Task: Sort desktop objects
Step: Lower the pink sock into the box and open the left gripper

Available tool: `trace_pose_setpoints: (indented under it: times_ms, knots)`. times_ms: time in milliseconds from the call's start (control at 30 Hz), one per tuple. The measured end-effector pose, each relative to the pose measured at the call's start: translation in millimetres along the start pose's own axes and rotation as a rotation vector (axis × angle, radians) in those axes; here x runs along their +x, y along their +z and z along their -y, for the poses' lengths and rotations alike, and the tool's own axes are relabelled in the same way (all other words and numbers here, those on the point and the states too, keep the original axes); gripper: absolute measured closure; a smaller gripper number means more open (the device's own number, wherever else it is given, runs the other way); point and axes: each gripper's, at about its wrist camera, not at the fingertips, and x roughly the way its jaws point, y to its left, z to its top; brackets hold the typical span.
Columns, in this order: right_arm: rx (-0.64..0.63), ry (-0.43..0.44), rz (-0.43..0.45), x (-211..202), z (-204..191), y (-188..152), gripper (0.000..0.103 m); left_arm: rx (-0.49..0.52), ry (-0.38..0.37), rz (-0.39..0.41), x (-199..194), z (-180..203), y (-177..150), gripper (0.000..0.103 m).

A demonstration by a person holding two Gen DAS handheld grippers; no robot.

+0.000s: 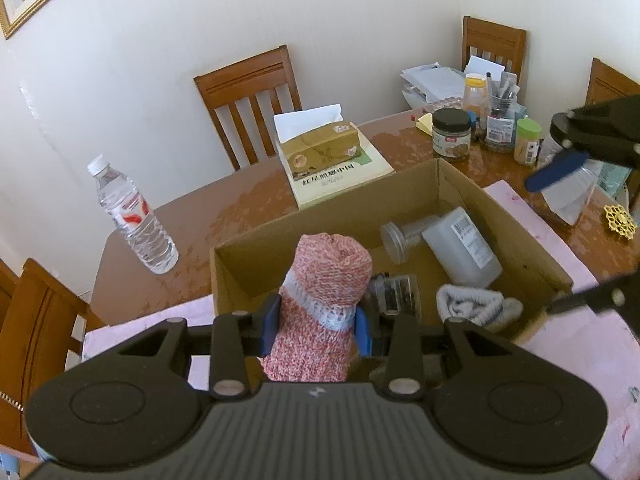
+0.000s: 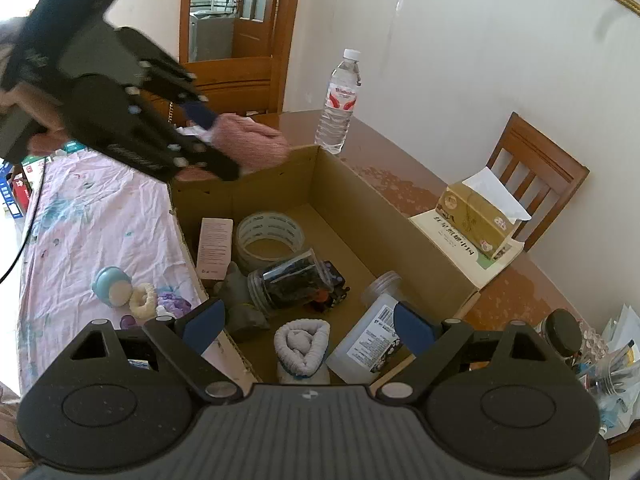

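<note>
Sorting well under way. Already inside the open brown cardboard box (image 2: 360,216): rolled grey terry sock (image 2: 303,345), translucent plastic bottle with printed label (image 2: 366,340) lying flat, clear jar of dark bits (image 2: 290,283), ring of clear tape (image 2: 269,236), slim pink carton (image 2: 215,247) leaning on the box wall.

Left gripper (image 1: 316,322): fingers clenched on a rolled pink-and-white knitted sock (image 1: 326,280), soft, ribbed, stubby cylinder, held just above the box's near rim, not yet dropped.

Right gripper (image 2: 308,330): fingers spread wide, nothing between them, hovering over the box.

Left to sort, outside the box on the pink crumpled cloth (image 2: 100,220): small blue round container (image 2: 112,285), cream scrunchie (image 2: 143,300), purple bits. Clear ribbed water bottle (image 1: 132,216) upright on the glossy brown desk (image 1: 240,204) beyond the box.
</note>
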Motion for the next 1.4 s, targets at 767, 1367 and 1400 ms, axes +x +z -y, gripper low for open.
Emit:
trace_pose_setpoints:
  times_ms: [767,1367,1400]
  knots:
    - [0.044,-0.03,-0.01,-10,9,-14,0.009,0.101,-0.016,-0.015,52,26,39,0.037]
    - [0.007,0.039,-0.005,-13,-30,-13,0.006,0.085,-0.011,-0.039,10,22,-2,0.023]
    - [0.005,0.043,-0.004,-14,-33,-13,0.006,0.082,-0.01,-0.039,7,22,-5,0.023]
